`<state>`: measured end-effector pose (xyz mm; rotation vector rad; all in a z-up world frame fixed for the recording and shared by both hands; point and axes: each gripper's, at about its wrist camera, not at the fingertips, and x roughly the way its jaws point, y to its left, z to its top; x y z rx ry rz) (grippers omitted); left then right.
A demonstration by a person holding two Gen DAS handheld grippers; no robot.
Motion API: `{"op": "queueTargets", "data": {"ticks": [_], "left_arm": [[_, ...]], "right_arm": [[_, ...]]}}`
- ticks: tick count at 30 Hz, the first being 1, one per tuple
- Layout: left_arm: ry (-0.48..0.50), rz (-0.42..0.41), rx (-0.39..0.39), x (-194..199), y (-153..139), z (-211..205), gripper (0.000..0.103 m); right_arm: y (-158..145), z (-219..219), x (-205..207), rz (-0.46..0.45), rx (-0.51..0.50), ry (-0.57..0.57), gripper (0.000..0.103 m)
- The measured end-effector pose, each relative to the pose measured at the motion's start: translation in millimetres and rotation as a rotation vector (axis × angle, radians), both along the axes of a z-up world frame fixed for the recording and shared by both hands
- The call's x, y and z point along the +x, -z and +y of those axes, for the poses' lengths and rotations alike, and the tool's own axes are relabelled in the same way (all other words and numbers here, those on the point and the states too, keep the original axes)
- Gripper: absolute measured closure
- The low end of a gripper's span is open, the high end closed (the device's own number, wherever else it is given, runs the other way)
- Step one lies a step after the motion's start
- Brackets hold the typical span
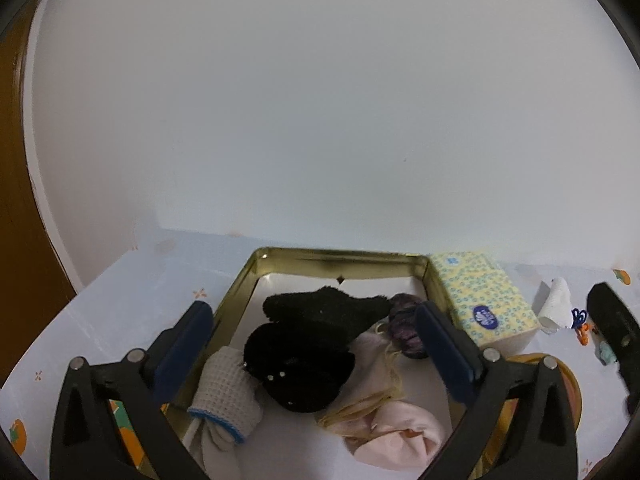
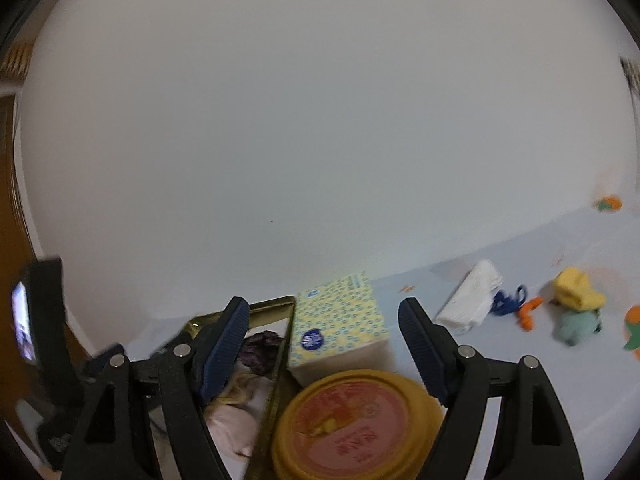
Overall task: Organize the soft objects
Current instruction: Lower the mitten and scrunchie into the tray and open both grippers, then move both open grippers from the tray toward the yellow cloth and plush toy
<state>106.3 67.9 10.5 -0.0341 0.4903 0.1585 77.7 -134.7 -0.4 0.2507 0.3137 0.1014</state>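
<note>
A gold tin tray [image 1: 240, 280] holds several soft things: black fuzzy socks [image 1: 308, 356], a white waffle sock with blue trim [image 1: 228, 396], a pink cloth [image 1: 396, 432] and a purple scrunchie [image 1: 404, 320]. My left gripper [image 1: 314, 312] hangs open over the tray, nothing between its fingers. My right gripper [image 2: 324, 306] is open too, empty, above a yellow tissue pack [image 2: 340, 328] and a round yellow lid [image 2: 352, 424]. To the right on the table lie a folded white cloth [image 2: 470, 300], a yellow cloth [image 2: 578, 290] and a teal plush [image 2: 576, 326].
A blue loop [image 2: 506, 302] and an orange piece [image 2: 530, 314] lie between the white cloth and the yellow cloth. The pale blue tablecloth [image 2: 520, 364] has orange fruit prints. A plain wall stands behind the table. A brown wooden door frame [image 1: 16, 200] is at the left.
</note>
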Motion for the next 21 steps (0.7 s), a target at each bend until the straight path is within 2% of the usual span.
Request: {"op": "queueTargets", "data": {"ticks": [3,7,12,21], "left_arm": [[0.010,-0.033,-0.010,-10,-1,-6,0.001],[0.016,-0.109,-0.014,-26,-6,-9,0.001],[0.028,-0.176,-0.111,-46,-4,-8,0.001],[0.039,-0.235,-0.071,-63,5,-23,0.001]], "right_arm": [[-4,3,-6,-0.026,-0.078,0.016,0.024],[-10,1,-20,-0.064,-0.114,0.037,0.024],[-9,5,-27,-0.060,-0.162,0.039,0.024],[-7,-2,-40,-0.047,-0.208,0.051,0.024]]}}
